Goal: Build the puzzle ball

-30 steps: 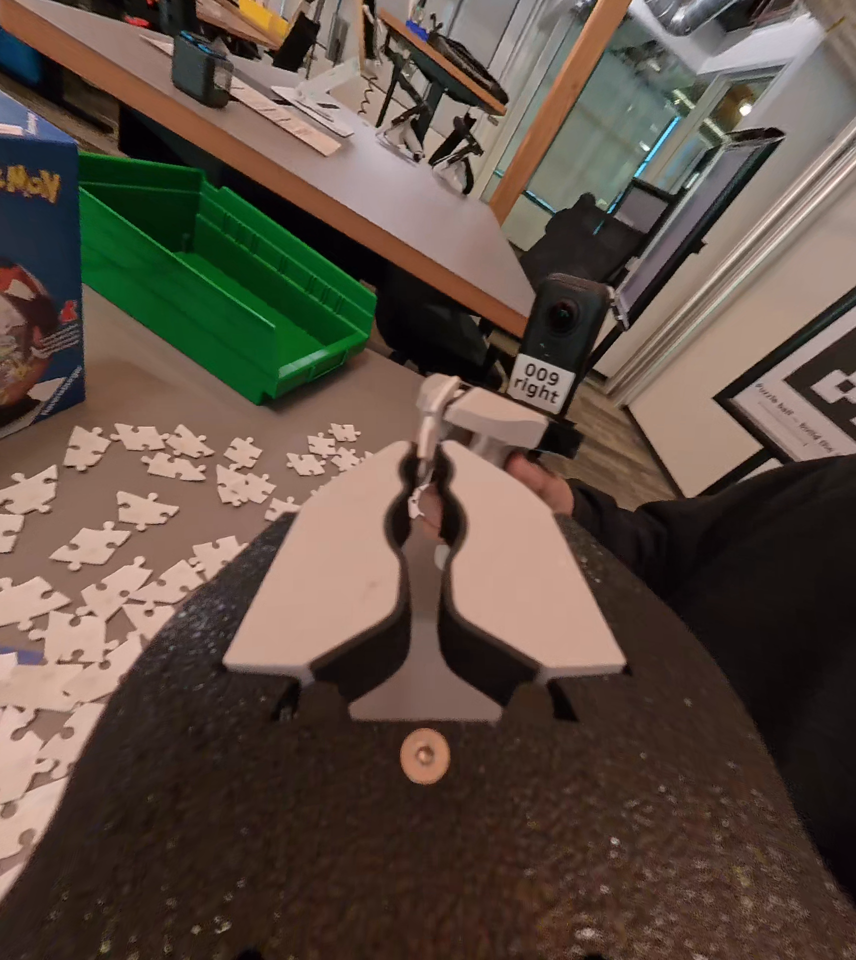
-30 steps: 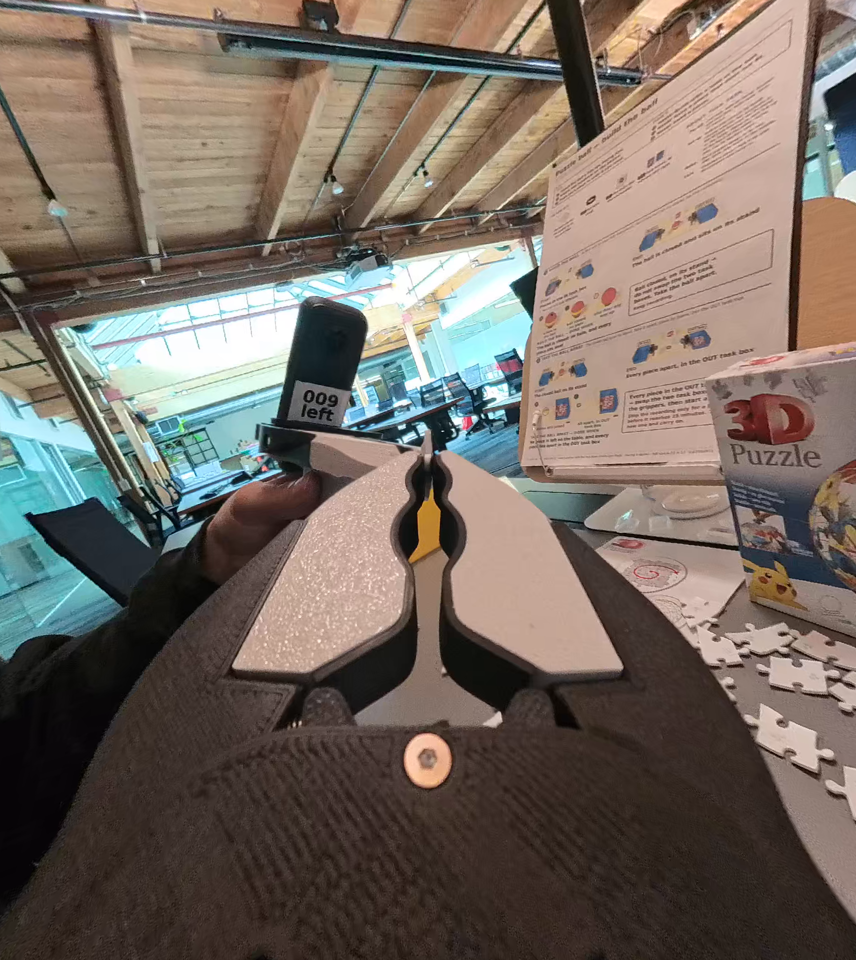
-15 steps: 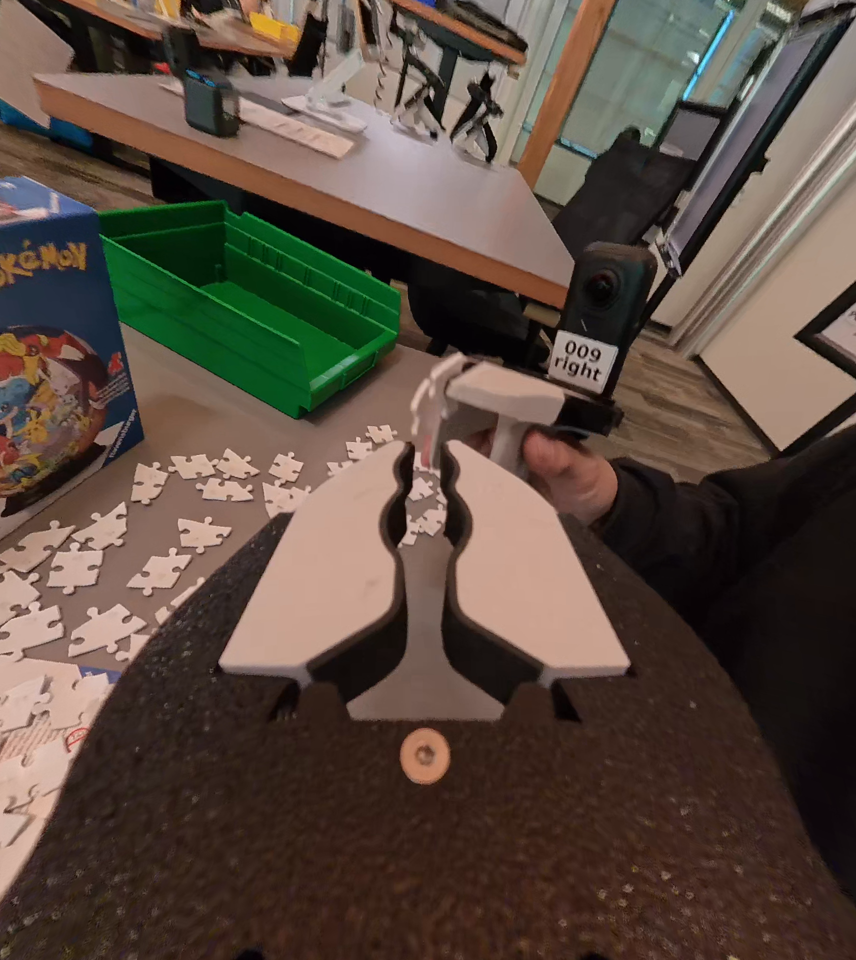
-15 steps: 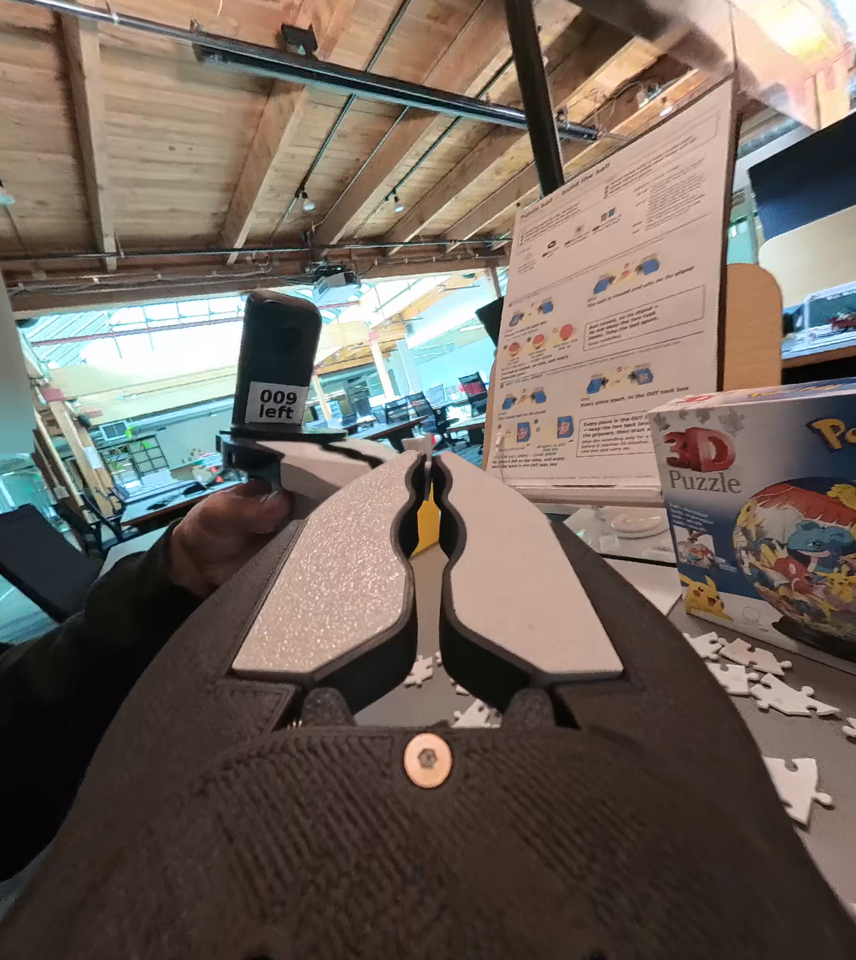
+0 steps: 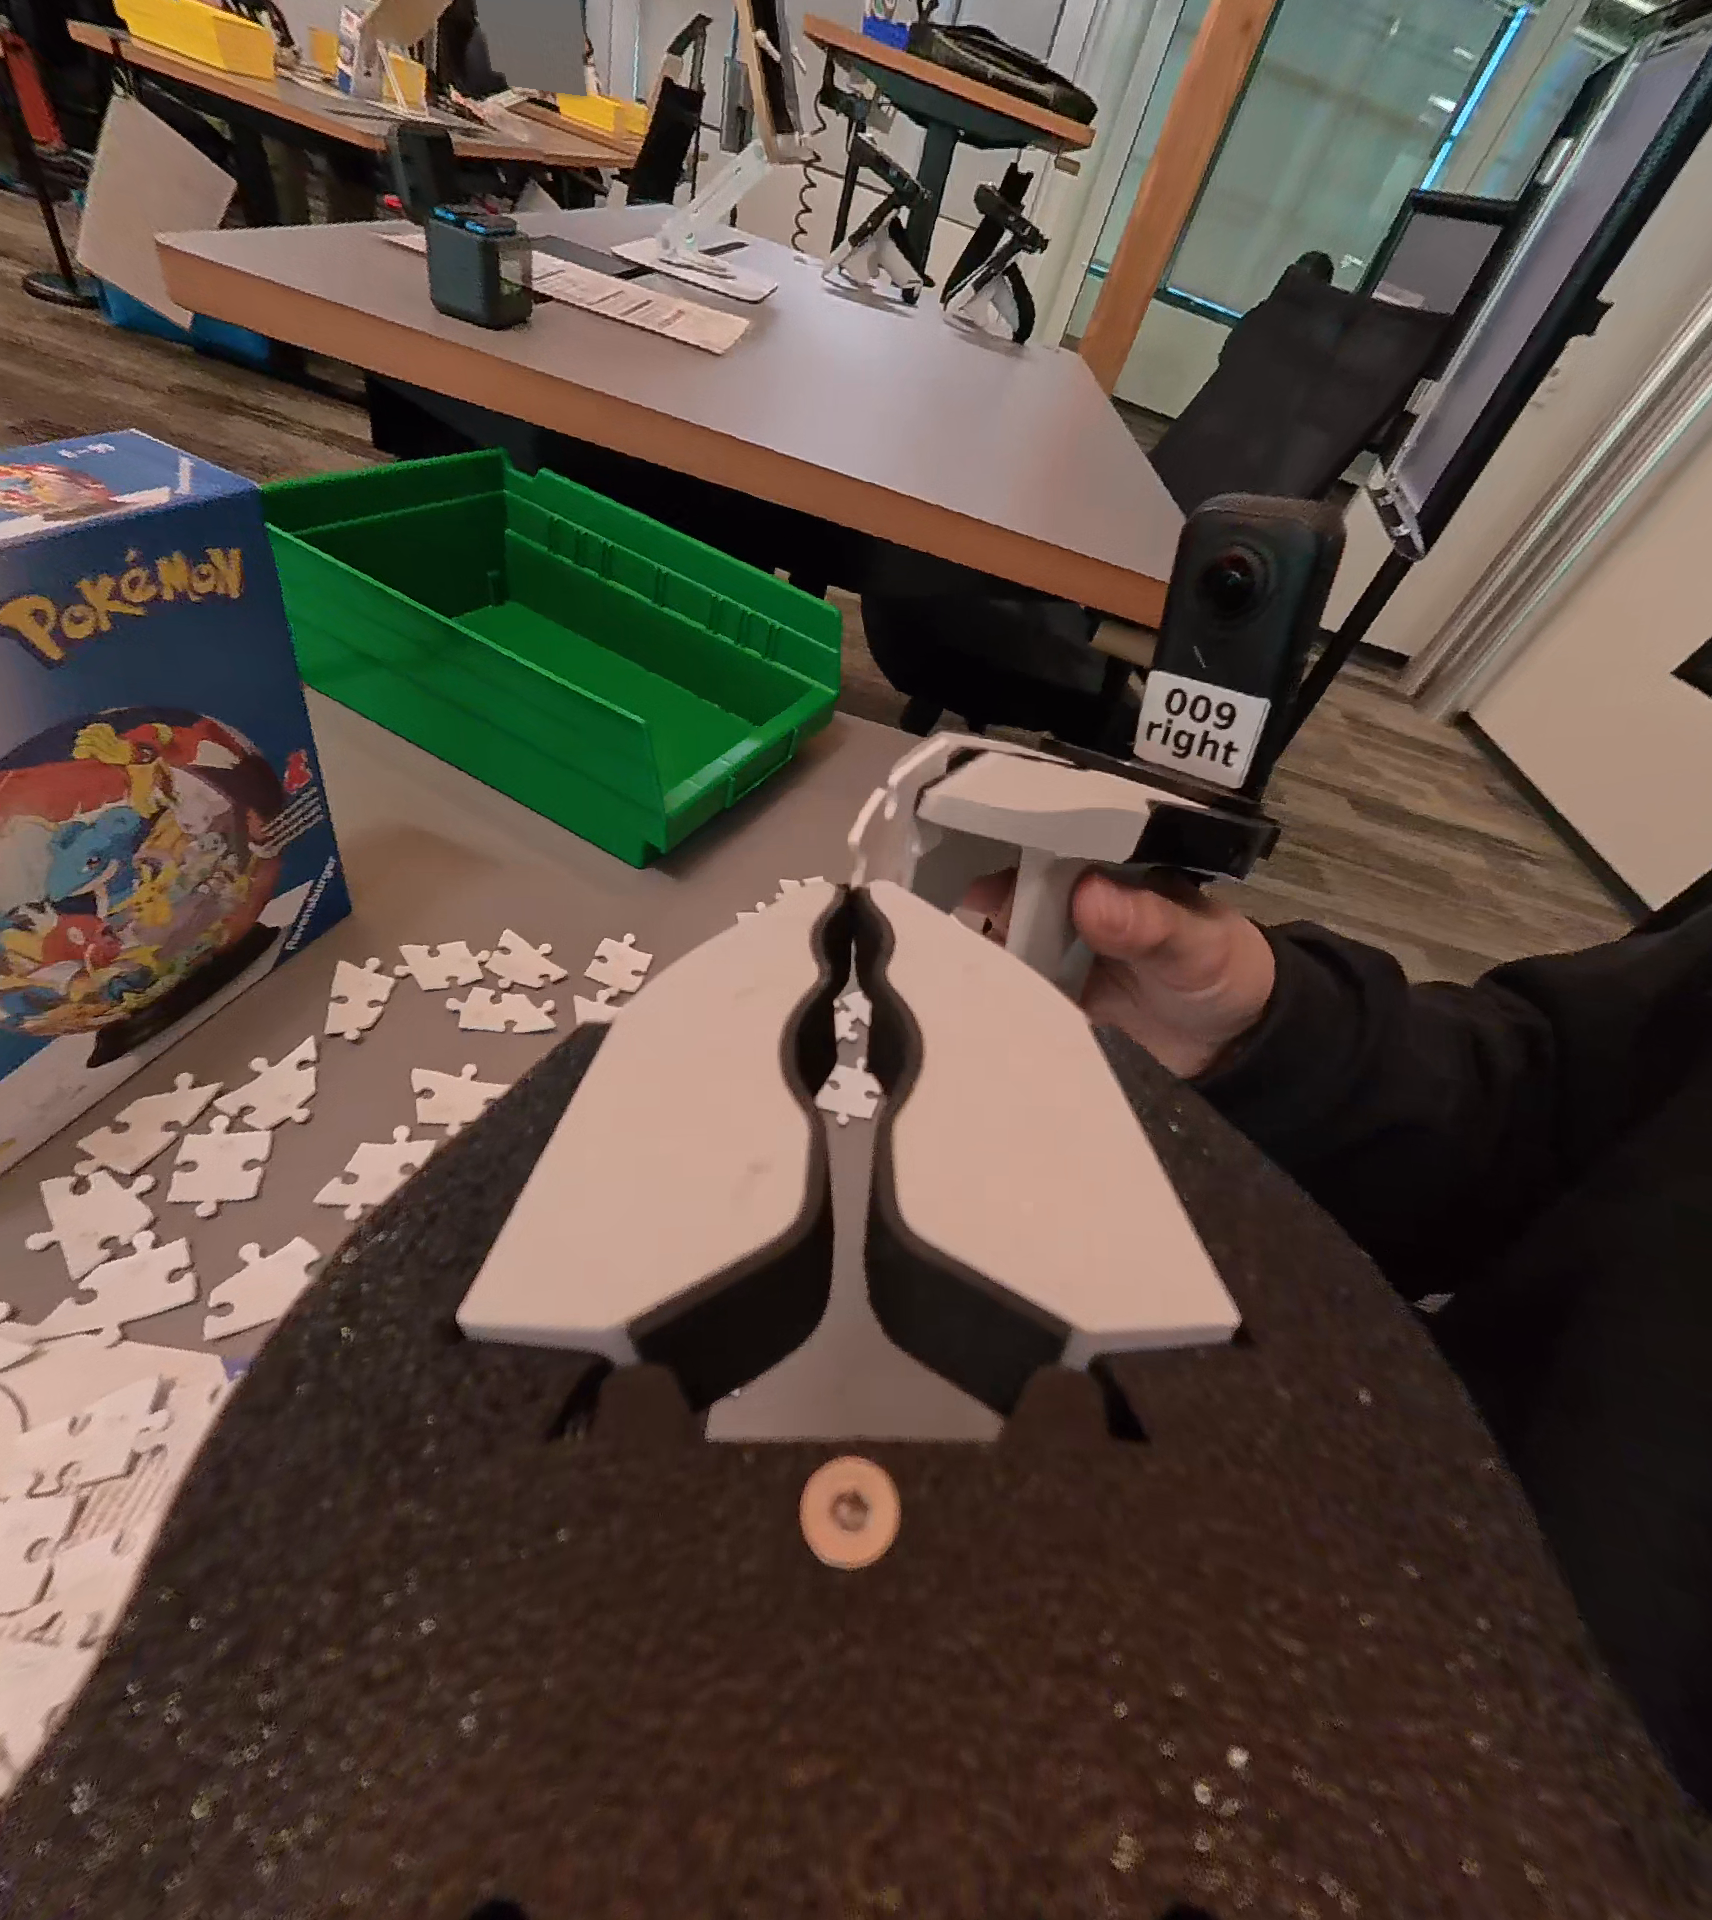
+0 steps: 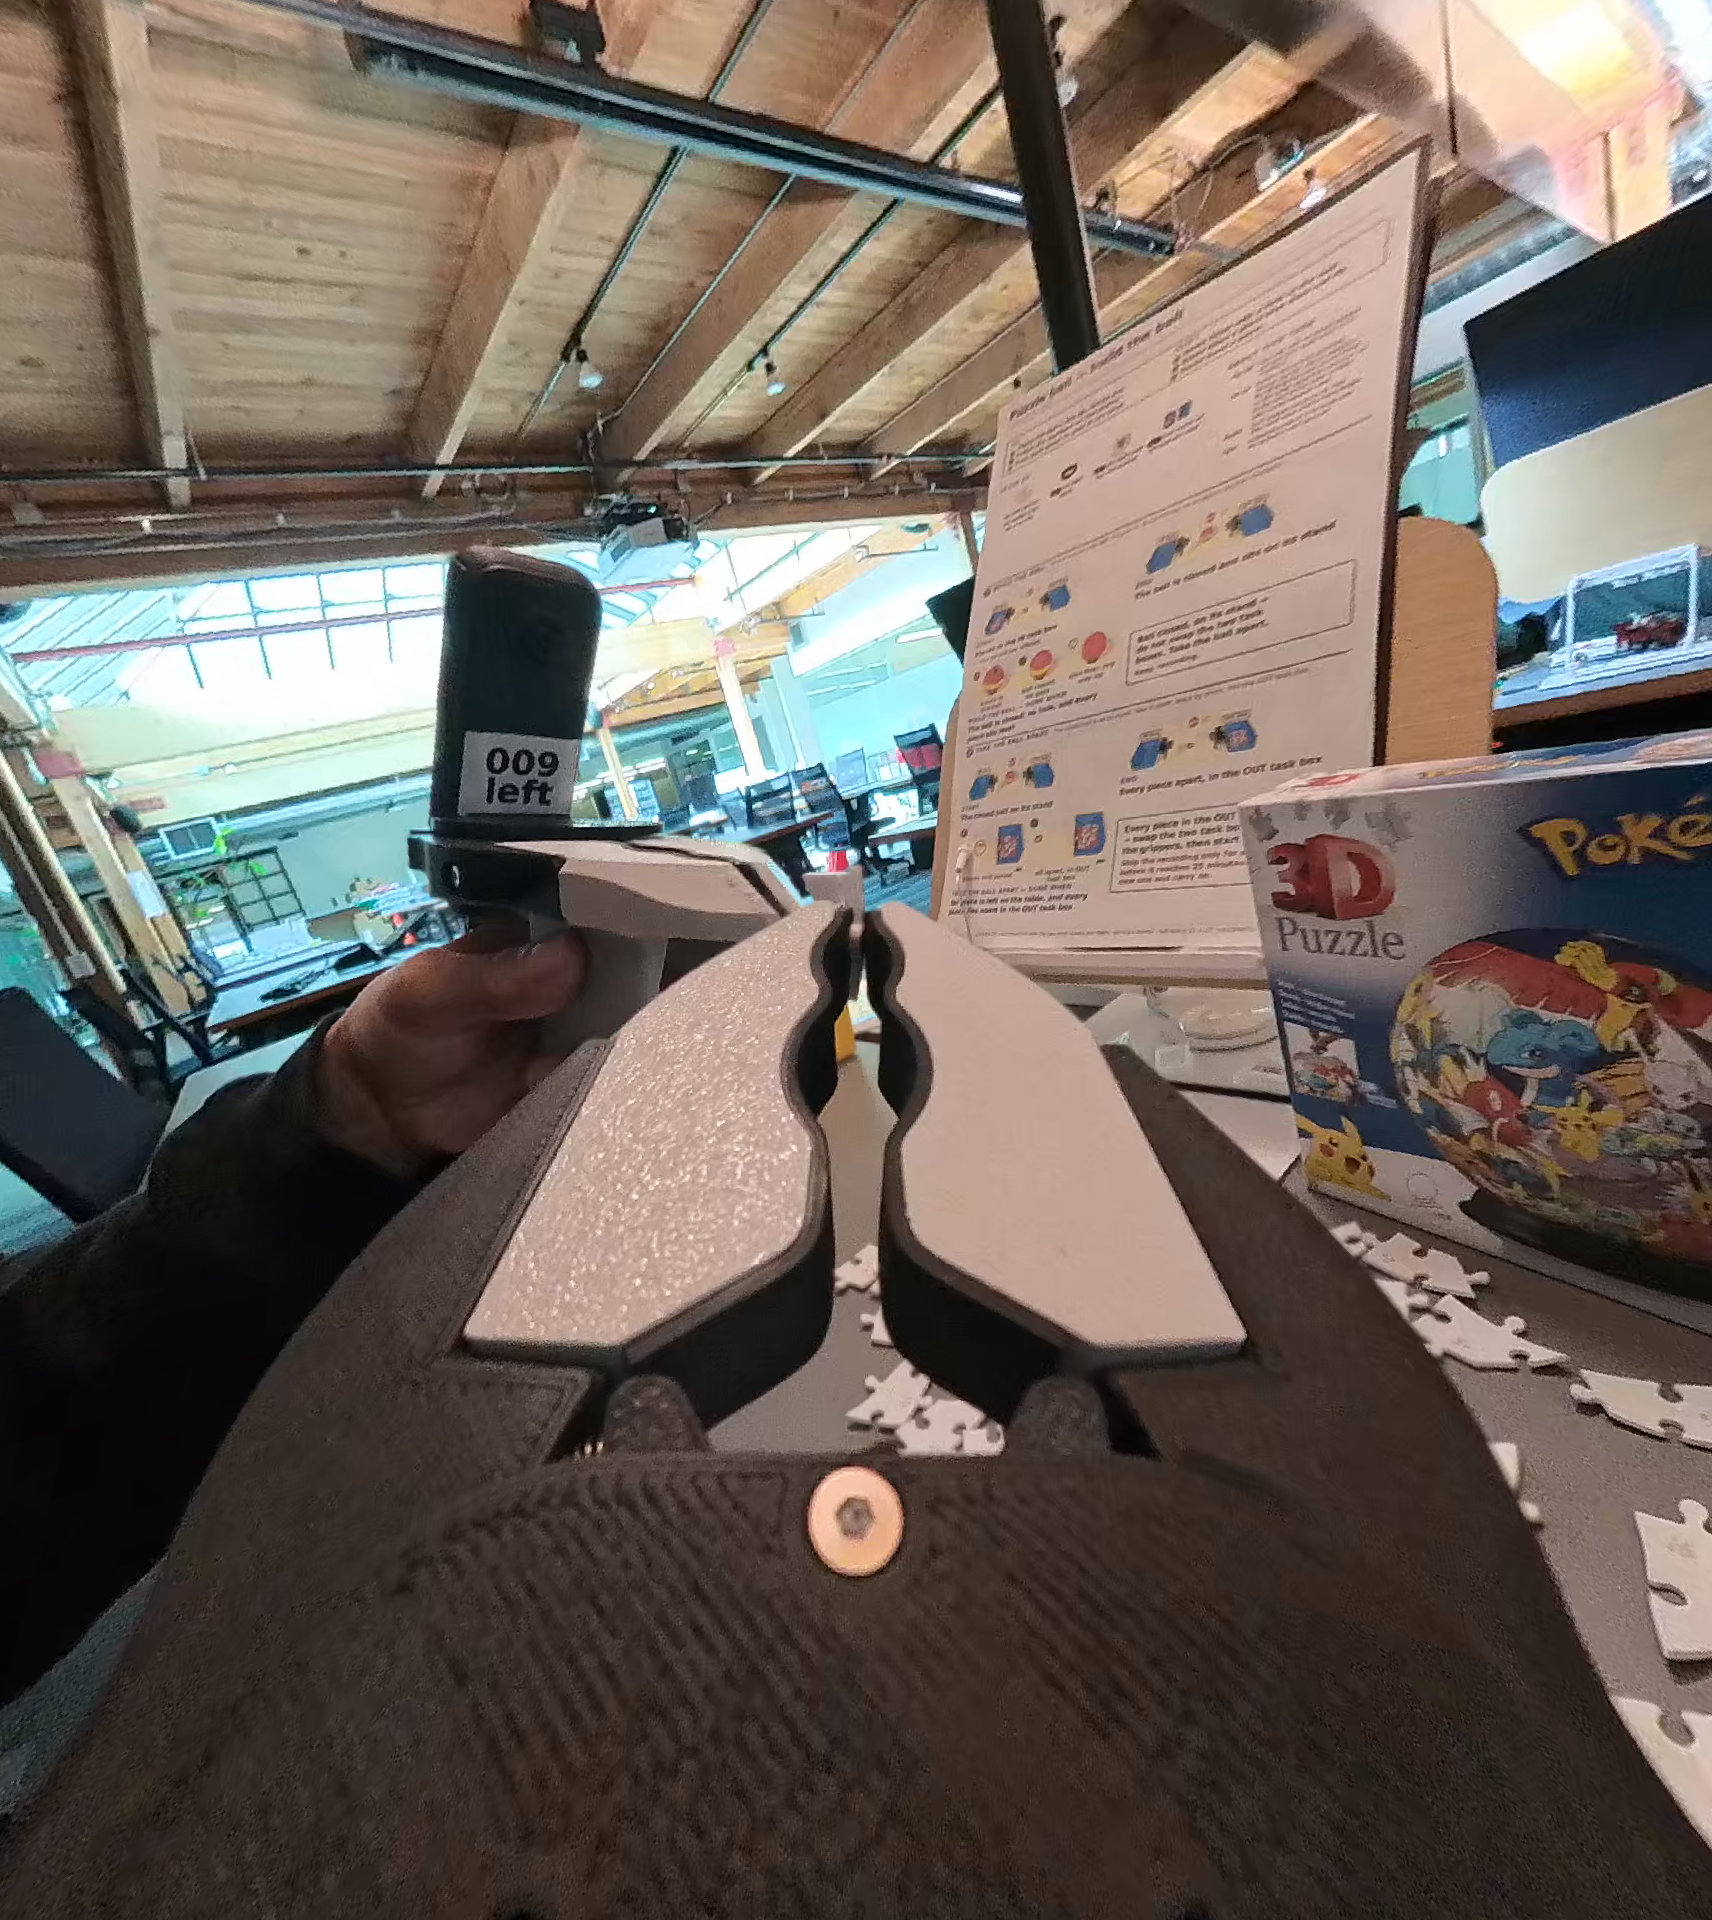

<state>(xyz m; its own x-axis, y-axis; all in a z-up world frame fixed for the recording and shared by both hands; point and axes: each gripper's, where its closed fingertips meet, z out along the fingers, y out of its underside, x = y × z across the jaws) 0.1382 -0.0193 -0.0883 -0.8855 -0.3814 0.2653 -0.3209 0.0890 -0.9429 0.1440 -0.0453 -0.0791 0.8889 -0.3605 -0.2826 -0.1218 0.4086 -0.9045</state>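
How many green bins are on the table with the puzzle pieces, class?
1. The green bin sits at the table's far edge, right of the puzzle box, beyond the scattered white puzzle pieces. The right wrist view shows none; others could lie outside both views.

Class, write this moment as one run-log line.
left tongs: shut | right tongs: shut on puzzle piece | tips: close together above table | loose pieces: scattered on table

My left gripper (image 5: 853, 902) is pinched together at the tips, level above the table. My right gripper (image 6: 859, 914) is likewise pinched, tilted slightly upward. They face each other, tips nearly meeting. My hand (image 5: 1166, 961) wraps the right handle; my other hand (image 6: 436, 1049) wraps the left.
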